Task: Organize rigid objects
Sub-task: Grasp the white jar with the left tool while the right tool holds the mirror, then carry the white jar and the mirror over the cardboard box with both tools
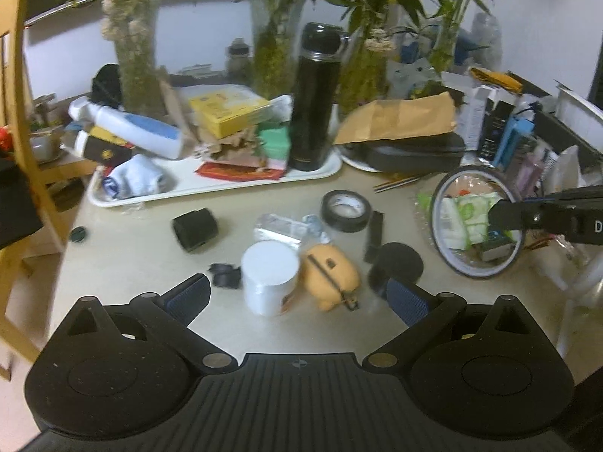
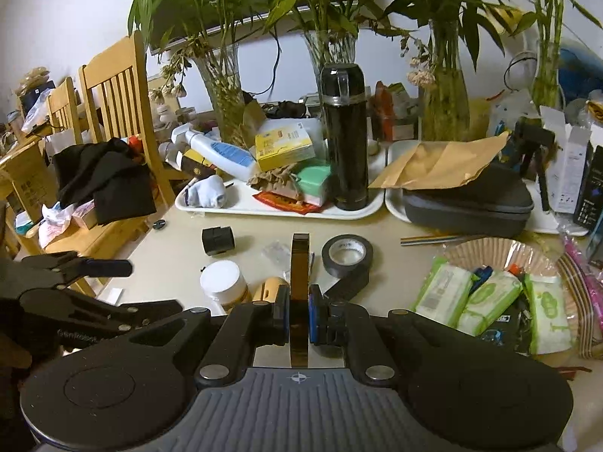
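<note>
We find the right gripper (image 2: 298, 320) clamped on a large tape ring (image 2: 299, 286), held on edge above the table (image 2: 173, 248). The left gripper (image 1: 297, 293) stands spread, empty (over the white jar (image 1: 268, 277)). We advise lowering the ring steadily, releasing only once it is seated.

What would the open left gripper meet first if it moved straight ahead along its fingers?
Most likely the white-lidded jar, which stands on the table between the fingers of the left gripper and just ahead of them. The orange pouch beside it sits close too; depth is uncertain in this fisheye view.
</note>
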